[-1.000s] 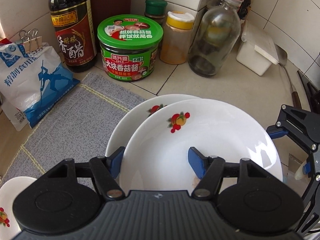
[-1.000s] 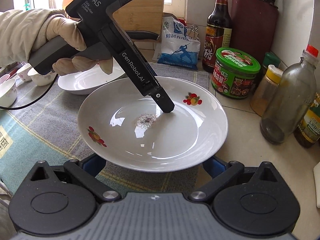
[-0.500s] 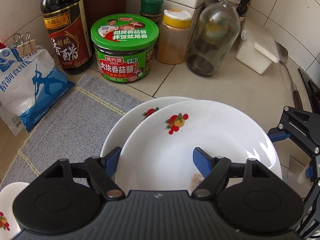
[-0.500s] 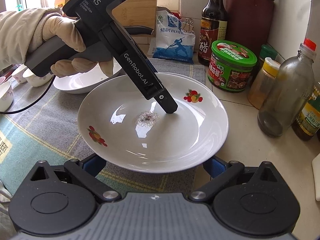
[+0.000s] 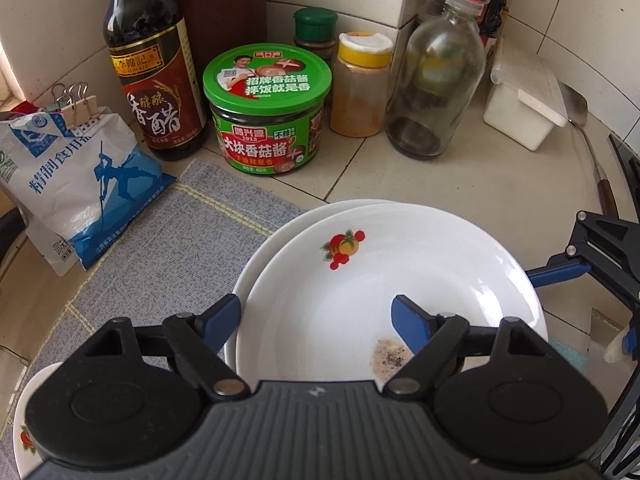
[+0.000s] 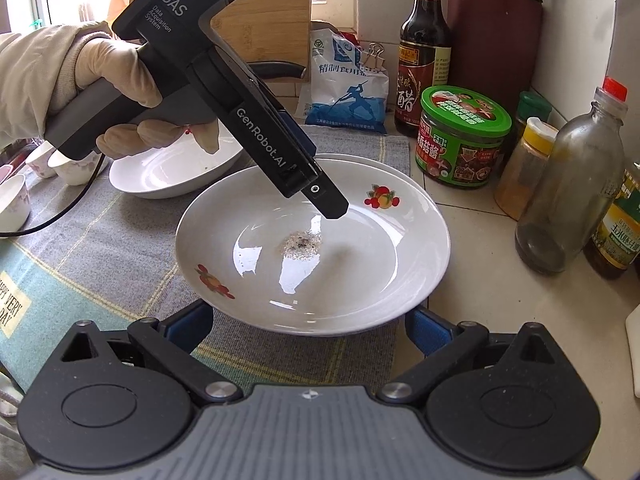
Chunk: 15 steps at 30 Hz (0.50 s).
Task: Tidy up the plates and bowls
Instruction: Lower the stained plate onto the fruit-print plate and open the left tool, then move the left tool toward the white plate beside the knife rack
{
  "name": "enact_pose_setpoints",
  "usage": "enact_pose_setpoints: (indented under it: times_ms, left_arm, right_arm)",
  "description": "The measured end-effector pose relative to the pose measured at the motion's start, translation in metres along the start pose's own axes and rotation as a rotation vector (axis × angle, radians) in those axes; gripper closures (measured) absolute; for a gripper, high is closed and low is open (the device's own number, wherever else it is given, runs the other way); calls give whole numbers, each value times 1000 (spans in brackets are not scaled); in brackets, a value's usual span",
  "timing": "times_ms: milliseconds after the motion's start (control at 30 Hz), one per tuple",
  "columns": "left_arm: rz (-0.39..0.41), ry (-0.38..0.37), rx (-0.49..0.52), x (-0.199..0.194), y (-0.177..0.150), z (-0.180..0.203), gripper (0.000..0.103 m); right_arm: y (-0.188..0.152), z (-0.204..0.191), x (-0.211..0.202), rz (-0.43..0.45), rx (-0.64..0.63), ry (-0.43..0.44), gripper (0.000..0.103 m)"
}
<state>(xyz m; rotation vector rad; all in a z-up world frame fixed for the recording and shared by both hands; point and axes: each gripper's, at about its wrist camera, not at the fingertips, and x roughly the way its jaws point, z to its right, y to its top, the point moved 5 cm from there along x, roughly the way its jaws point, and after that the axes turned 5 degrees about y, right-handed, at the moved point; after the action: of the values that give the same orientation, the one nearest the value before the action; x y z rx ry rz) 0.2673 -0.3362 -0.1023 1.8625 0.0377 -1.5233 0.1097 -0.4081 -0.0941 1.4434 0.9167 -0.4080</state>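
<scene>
Two stacked plates, two grippers around them

We see a gloved left hand (image 6: 120,92) gripping a dark handle, sloping the left gripper (image 5: 316,320) steeply down into the top plate (image 5: 400,280). Its jaws are opening; one blue finger (image 5: 412,324) hangs over the plate's inside, the other sits just outside the rim, and neither pad presses on the plate. The top plate rests inside a second plate (image 5: 256,264) of the same white, fruit-printed kind, both lying partly on a grey woven mat (image 5: 160,248) and partly on the tiled counter. A small patch of dark crumbs (image 6: 300,242) sits in the top plate's middle.

We see the right gripper (image 6: 308,330) pointing down at the plates' near edge, its blue fingers spread wide on either side, below the rim and apart from it.

Writing we can read: the left tool's body says "DAS Data Acquisition System" and "GenRobot.AI". The mat's corner shows "VERY" and "DAY". The other labels are in Chinese characters.

Our count: two stacked plates; one white bowl (image 6: 172,172) behind them on the mat; small cups at the far left, number unclear. Along the wall stand one dark vinegar bottle (image 5: 156,80), one green-lidded jar (image 5: 268,112), one yellow-capped spice jar (image 5: 360,84), one clear glass bottle (image 5: 436,80), and one blue-and-white bag (image 5: 80,188) clipped shut.
</scene>
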Motion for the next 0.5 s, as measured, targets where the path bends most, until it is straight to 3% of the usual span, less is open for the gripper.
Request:
enact_pose_setpoints:
  times_ms: [233, 500]
  left_arm:
    - [68, 43, -43, -18, -4, -4, 19]
    - [192, 156, -112, -80, -32, 7, 18]
  right_arm:
    - [-6, -6, -4, -1, -6, 1, 0]
    - [-11, -27, -12, 28, -54, 43, 0]
